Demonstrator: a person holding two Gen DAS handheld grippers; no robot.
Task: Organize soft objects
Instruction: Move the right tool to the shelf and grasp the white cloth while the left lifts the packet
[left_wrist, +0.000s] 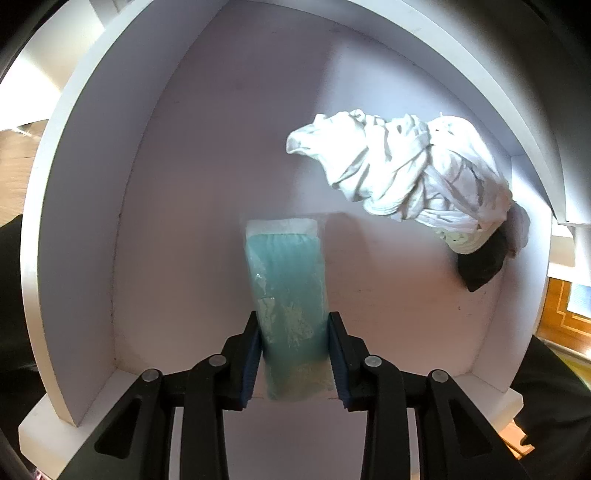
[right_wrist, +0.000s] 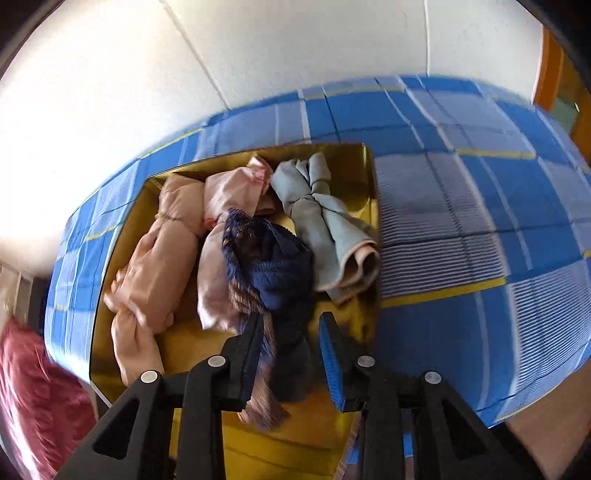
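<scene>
In the left wrist view, my left gripper (left_wrist: 293, 325) is shut on a teal packet in clear wrap (left_wrist: 286, 280), which lies on the floor of a white shelf compartment (left_wrist: 184, 184). A knotted white cloth bundle (left_wrist: 413, 166) with a dark end lies at the right of that shelf. In the right wrist view, my right gripper (right_wrist: 291, 328) hangs over a gold box (right_wrist: 365, 173) on the bed. A navy and brown knit cloth (right_wrist: 273, 273) sits between its fingers; the right finger stands apart from it. Peach (right_wrist: 155, 266), pink (right_wrist: 229, 192) and grey-blue (right_wrist: 317, 214) knotted bundles lie in the box.
The box rests on a blue checked bedspread (right_wrist: 480, 206) against a white wall. A red cushion (right_wrist: 33, 391) lies at the lower left. The white shelf has raised side walls and an upper board close above the white bundle.
</scene>
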